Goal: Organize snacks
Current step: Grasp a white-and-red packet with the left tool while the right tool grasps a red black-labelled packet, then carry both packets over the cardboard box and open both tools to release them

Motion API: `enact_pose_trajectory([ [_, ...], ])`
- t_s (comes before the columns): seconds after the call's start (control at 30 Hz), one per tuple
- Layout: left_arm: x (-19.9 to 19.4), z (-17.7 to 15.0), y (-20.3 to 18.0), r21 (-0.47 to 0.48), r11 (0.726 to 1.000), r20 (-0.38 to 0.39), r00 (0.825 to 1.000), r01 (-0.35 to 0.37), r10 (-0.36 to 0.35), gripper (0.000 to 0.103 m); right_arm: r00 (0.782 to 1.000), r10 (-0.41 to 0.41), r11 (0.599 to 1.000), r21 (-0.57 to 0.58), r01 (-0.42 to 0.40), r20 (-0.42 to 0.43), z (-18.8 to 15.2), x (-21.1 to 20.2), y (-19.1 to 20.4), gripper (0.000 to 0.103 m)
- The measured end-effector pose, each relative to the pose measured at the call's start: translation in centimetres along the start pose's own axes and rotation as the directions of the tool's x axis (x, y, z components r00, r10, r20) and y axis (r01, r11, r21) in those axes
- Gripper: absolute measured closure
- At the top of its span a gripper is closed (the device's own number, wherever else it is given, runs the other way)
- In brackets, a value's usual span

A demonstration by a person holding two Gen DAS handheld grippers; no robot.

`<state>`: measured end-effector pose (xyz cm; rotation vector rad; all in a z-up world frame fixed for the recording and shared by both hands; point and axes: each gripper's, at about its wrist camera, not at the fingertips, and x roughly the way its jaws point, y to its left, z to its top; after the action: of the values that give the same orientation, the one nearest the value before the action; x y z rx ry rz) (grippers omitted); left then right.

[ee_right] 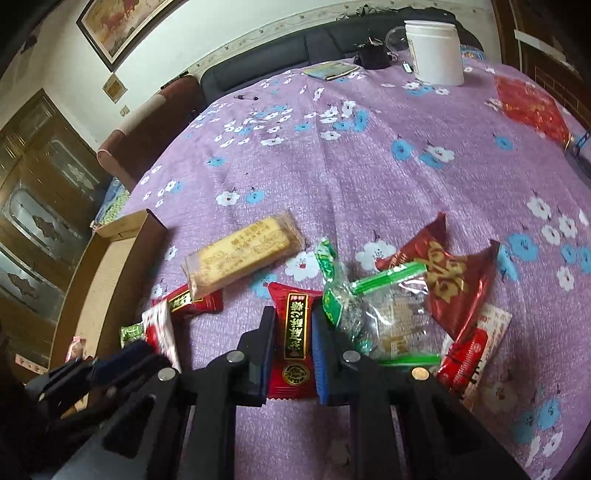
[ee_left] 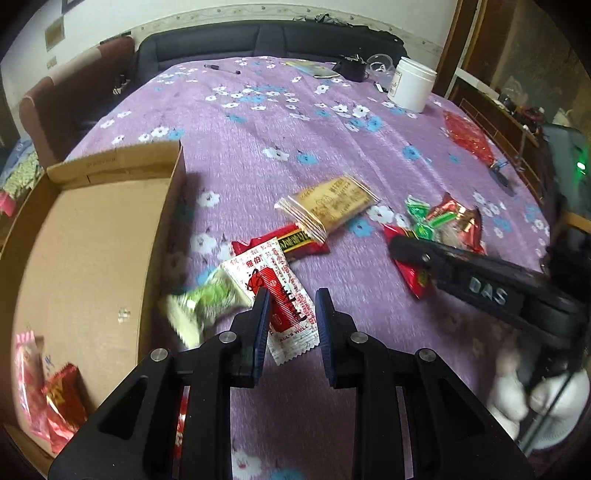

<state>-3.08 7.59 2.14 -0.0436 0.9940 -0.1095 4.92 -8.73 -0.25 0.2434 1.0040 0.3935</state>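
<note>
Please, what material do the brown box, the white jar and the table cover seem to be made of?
Brown box: probably cardboard, matte, with folded flaps. White jar: looks like opaque plastic with a smooth, slightly glossy wall. Table cover: seems woven fabric, purple with printed flowers, showing creases.

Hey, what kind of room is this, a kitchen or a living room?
Most likely a home living or dining room: a dark sofa behind a table with a purple floral cloth, a framed picture on the wall, and a glass-fronted wooden cabinet.
</note>
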Motion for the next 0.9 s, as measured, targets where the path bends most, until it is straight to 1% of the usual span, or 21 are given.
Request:
enact_pose_trajectory([
  [0.17, 0.3, 0.3, -1.0, 0.036, 0.999, -0.001, 1.0, -0.005, 0.005, 0.08, 1.0, 0.012, 1.0, 0.0, -0.012, -0.002, 0.0, 0.1, 0.0, 0.082],
  [0.23, 0.2, 0.3, -1.1, 0.041, 0.999, 0.008, 1.0, -0.024, 0.024, 0.08, 1.0, 0.01, 1.0, -0.001, -0.01, -0.001, -0.1, 0.0, 0.0, 0.082],
  [0.27, 0.1, 0.3, -1.0, 0.031, 0.999, 0.014, 0.999, -0.029, 0.028, 0.08, 1.0, 0.004, 1.0, -0.003, -0.004, 0.001, -0.1, -0.1, 0.0, 0.082],
  [0.33, -0.6, 0.4, 0.0, -0.017, 0.999, 0.043, 0.999, -0.028, 0.029, 0.08, 1.0, -0.01, 1.0, -0.01, 0.01, 0.006, -0.1, -0.1, 0.0, 0.082],
  [0.4, -0.9, 0.6, 1.0, -0.068, 0.998, 0.063, 0.998, -0.006, 0.01, 0.08, 1.0, -0.014, 1.0, -0.015, 0.014, 0.009, -0.2, -0.1, 0.1, 0.082],
  [0.53, 0.6, 0.9, 1.5, -0.096, 0.995, -0.002, 1.0, 0.019, -0.02, 0.08, 1.0, -0.018, 1.0, -0.021, 0.018, 0.015, -0.3, -0.1, 0.2, 0.082],
  [0.63, 1.6, 0.9, 0.8, -0.089, 0.996, -0.029, 0.999, 0.031, -0.034, 0.08, 1.0, -0.014, 1.0, -0.017, 0.014, 0.017, -0.2, -0.1, 0.1, 0.082],
  [0.67, 1.7, 1.0, 0.4, -0.08, 0.996, -0.027, 0.999, 0.024, -0.027, 0.074, 1.0, -0.013, 1.0, -0.017, 0.013, 0.017, -0.3, -0.1, 0.1, 0.082],
  [0.73, 2.0, 1.1, -0.2, -0.062, 0.998, -0.03, 0.999, 0.018, -0.02, 0.066, 1.0, -0.014, 1.0, -0.017, 0.014, 0.02, -0.3, -0.1, 0.1, 0.082],
  [0.83, 2.6, 1.2, -1.0, -0.04, 0.999, -0.036, 0.999, 0.011, -0.012, 0.066, 1.0, -0.019, 1.0, -0.022, 0.02, 0.024, -0.4, -0.1, 0.1, 0.082],
  [0.9, 3.0, 1.4, -1.6, -0.013, 1.0, -0.024, 1.0, -0.012, 0.012, 0.066, 0.999, -0.024, 0.999, -0.028, 0.024, 0.026, -0.4, -0.1, 0.2, 0.081],
])
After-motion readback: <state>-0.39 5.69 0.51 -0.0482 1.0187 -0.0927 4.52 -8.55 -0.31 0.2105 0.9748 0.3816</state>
